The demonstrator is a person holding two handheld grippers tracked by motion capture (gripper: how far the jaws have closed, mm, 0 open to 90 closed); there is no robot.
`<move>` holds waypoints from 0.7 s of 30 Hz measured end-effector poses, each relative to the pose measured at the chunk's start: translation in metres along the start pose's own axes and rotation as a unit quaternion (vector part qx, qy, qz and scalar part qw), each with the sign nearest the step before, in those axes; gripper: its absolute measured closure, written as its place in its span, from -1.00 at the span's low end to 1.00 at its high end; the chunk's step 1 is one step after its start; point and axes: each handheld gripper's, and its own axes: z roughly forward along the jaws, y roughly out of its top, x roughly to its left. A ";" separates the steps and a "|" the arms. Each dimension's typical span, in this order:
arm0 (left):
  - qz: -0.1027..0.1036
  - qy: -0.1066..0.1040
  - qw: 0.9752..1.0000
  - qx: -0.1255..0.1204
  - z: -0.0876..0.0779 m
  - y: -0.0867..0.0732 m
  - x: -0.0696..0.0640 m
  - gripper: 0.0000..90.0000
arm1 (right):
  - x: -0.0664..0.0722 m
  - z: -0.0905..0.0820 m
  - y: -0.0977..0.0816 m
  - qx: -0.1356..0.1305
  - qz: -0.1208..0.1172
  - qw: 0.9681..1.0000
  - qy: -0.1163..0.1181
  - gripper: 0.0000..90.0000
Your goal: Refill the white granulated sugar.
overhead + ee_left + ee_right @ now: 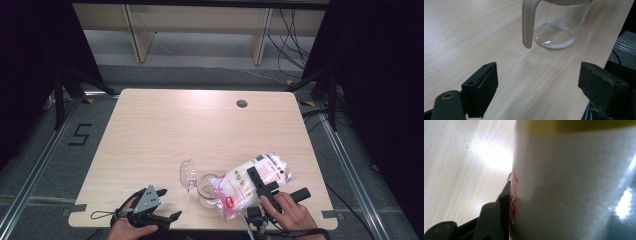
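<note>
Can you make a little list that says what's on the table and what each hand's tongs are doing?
table: light wood table
jug: clear jug with a handle, a little white powder on its bottom
lid: hinged open, tipped to the jug's left
bag: plastic bag of white powder, tilted, its lower end at the jug's mouth
right tongs: clamped on the bag
left tongs: open, holding nothing, near the table's front edge

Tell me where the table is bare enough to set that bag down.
The whole far half of the table is bare, from the far edge with its round cable hole down to the glass jug. The left side beyond the left gripper is free too. The near right corner is crowded: jug, bag, right gripper.
</note>
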 end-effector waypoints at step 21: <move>-0.019 -0.027 0.999 0.002 0.001 -0.001 -0.004 -0.65 | -0.005 -0.001 -0.001 0.002 -0.034 0.999 0.015 0.14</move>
